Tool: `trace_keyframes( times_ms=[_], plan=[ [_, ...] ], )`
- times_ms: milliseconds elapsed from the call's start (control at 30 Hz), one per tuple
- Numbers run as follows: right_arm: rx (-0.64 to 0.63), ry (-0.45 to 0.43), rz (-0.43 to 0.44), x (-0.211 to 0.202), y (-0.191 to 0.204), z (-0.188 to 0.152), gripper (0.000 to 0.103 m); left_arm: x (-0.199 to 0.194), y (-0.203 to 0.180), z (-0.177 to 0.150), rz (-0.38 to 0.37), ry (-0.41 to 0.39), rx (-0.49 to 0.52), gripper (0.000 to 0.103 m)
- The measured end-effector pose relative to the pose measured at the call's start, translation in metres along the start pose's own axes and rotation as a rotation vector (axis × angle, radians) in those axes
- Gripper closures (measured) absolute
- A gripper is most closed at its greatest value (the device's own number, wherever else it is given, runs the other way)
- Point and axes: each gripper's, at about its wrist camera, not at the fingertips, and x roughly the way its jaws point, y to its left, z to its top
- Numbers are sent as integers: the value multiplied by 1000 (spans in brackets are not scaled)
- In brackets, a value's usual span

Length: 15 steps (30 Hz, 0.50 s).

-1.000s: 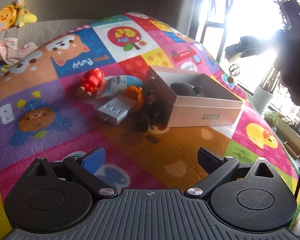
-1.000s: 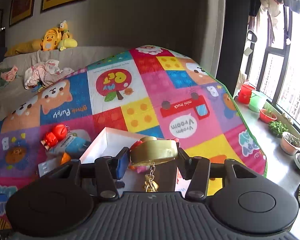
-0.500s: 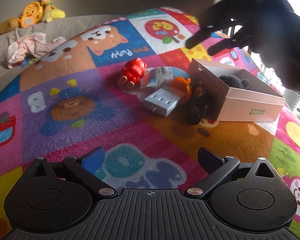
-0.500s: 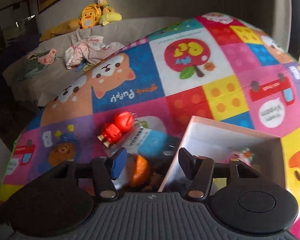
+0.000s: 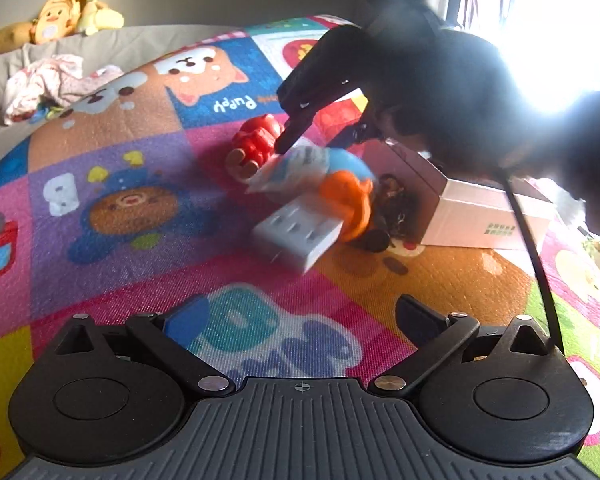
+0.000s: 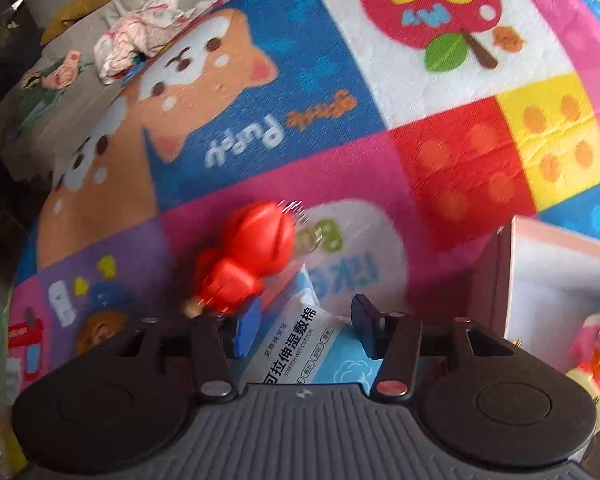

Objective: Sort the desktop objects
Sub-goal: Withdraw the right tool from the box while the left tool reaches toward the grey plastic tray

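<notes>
My right gripper (image 6: 304,328) is apart, low over the blue wet-cotton packet (image 6: 300,344); the red toy (image 6: 248,264) lies at eleven o'clock, the box (image 6: 556,276) at three. I should centre the packet before closing. My left gripper (image 5: 300,316) waits apart.

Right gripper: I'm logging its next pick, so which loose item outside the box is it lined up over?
The blue-and-white wet cotton packet, lying between the open right gripper fingers; the red toy sits left.

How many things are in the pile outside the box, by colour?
Red: 1, plastic toy figure
Blue and white: 1, wet-cotton packet
Orange: 1, toy
Grey: 1, power strip block
Dark brown: 1, blurry toy
Total: 5
</notes>
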Motion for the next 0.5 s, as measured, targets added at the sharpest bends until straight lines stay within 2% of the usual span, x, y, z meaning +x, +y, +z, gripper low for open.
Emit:
trace_keyframes(
  times_ms=[100,133,200,267,367,433,500],
  plan=[
    [-57,73,107,-20,20,-27,52,-1,-1,0,12,-4,5,0],
    [-83,72,123,-31,26,-35,52,-2,-1,0,11,-6,6,0],
    [-125,1,138,-60,28,-53,52,-4,-3,-1,14,-8,16,0],
    [-161,-121,105,-95,22,-69,52,-4,-6,-2,23,-11,30,0],
    [-223,-280,-18,-130,12,-92,51,-3,-9,-1,39,-7,46,0],
    [-223,-310,-59,-138,2,-105,51,-2,-10,-1,52,-7,53,0],
    [-207,-304,-67,-138,-7,-120,52,-1,-12,-1,67,-4,63,0]
  ],
)
